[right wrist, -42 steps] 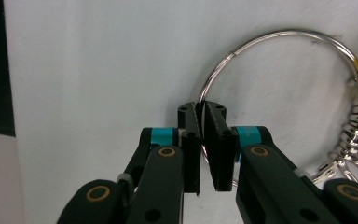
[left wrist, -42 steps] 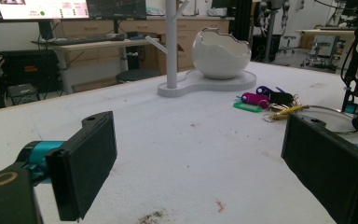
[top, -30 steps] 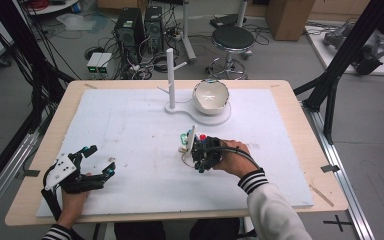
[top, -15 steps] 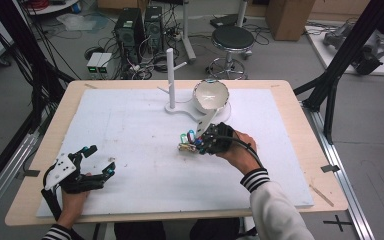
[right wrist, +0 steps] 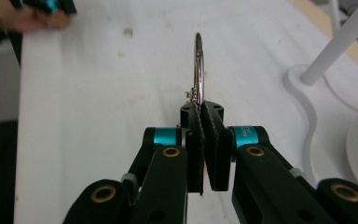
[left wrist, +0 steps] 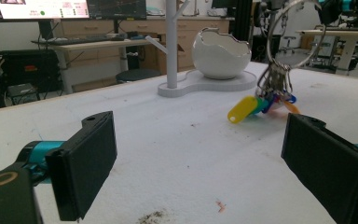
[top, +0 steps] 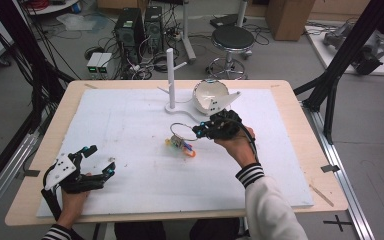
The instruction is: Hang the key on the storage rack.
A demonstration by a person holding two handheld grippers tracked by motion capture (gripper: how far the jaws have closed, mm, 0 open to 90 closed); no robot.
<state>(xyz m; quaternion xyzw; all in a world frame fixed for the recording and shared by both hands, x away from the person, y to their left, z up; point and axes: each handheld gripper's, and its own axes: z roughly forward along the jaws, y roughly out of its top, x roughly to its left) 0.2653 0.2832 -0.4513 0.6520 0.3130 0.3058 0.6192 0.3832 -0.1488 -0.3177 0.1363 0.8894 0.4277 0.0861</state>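
Holding the metal key ring [top: 181,131] at frame centre, the right gripper [top: 200,131] is closed on it, its coloured tags [top: 184,146] touching the white board [top: 130,125]; the left gripper [top: 101,161], lower left, stands wide apart

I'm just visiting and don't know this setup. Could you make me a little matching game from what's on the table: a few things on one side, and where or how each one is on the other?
Things:
1. key ring
2. left gripper
3. eggshell-shaped bowl
4. white post

States:
A. stands upright on the white base
B. pinched by the right gripper, coloured tags hanging to the table
C. open, holding nothing, near the table's front left
D. sits on the white base, jagged rim

Pairs: 1-B, 2-C, 3-D, 4-A
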